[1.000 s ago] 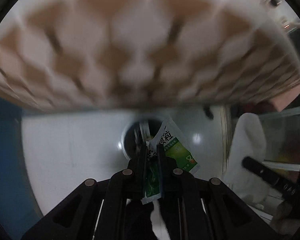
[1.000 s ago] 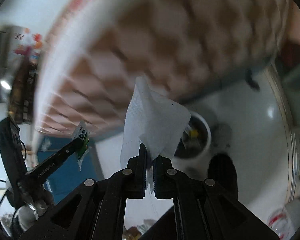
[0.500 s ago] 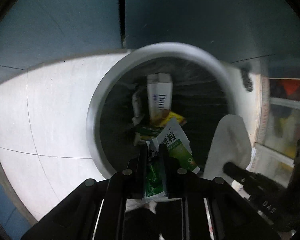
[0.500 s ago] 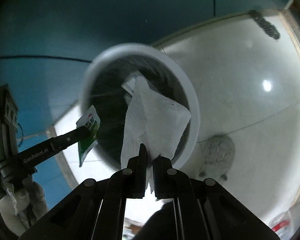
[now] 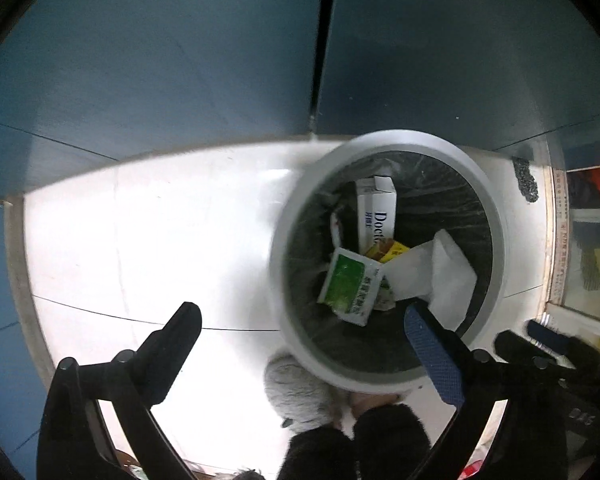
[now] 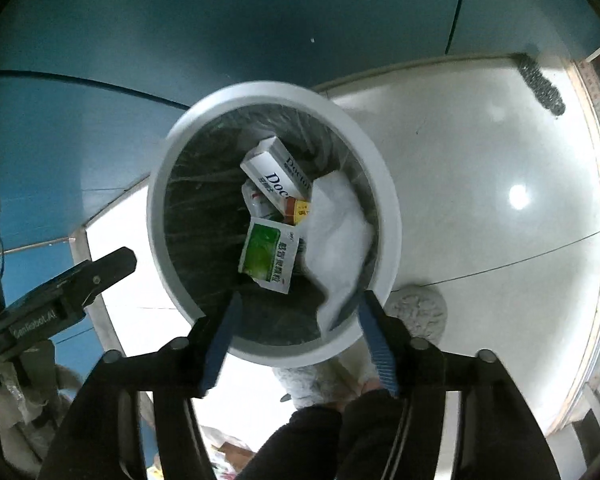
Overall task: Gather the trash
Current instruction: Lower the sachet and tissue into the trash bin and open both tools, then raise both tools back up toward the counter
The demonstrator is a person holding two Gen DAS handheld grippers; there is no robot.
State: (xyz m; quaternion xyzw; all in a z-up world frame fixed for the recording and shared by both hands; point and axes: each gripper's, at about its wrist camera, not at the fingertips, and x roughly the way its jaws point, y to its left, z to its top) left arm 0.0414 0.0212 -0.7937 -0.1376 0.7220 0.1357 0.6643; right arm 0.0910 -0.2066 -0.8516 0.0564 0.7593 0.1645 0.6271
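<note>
Now both claws are hanging over the white bin (image 5: 496, 216), jaws having just sprung apart. Left gripper (image 5: 308, 332) is standing wide, nothing between the fingers. Right gripper (image 6: 298, 320) is released too. Green sachet (image 6: 269, 255) is lying in the bin's centre; white tissue (image 6: 338, 236) is sitting at its 3 o'clock, blurred.

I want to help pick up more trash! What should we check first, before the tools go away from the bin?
1. Left tool open, nothing between its fingers: ok.
2. Right tool open, jaws just widened: ok.
3. Green packet inside the bin: ok.
4. White tissue inside the bin: ok, though its lower edge sits close to the right tool's finger; touching cannot tell.
5. Nothing draped over the bin's rim: ok.
</note>
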